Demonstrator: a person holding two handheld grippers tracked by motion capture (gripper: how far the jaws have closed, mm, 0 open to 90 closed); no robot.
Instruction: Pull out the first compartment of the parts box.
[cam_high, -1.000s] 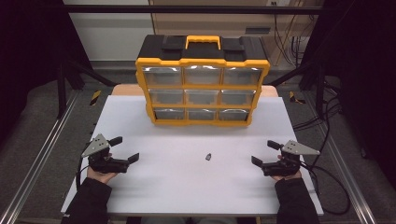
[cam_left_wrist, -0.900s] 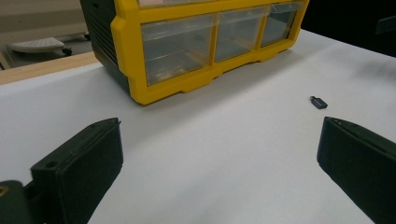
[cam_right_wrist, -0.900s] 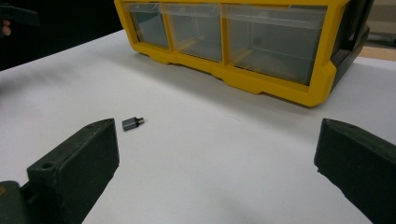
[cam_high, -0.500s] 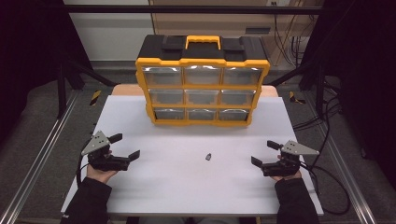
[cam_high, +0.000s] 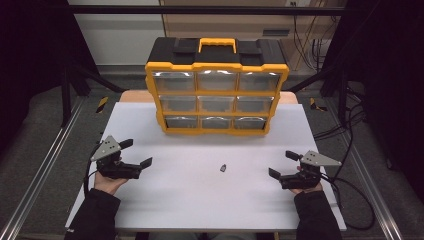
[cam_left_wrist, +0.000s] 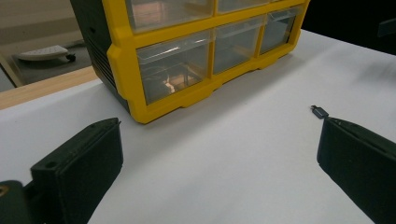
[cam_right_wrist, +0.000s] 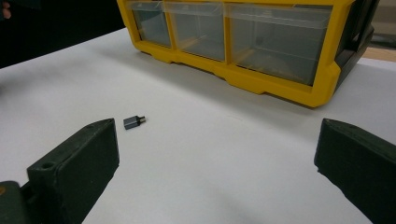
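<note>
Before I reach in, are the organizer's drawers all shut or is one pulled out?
All shut: the nine drawer fronts sit flush in the organizer frame.

Looked like a lab or workshop test rig. White table (cam_high: 150, 200) sat inside a black metal frame (cam_high: 210, 9), aluminium rails (cam_high: 35, 170) ran along the floor, loose cables (cam_high: 345, 125) hung at right, and a yellow-black parts drawer cabinet (cam_high: 217, 85) stood on top.
</note>
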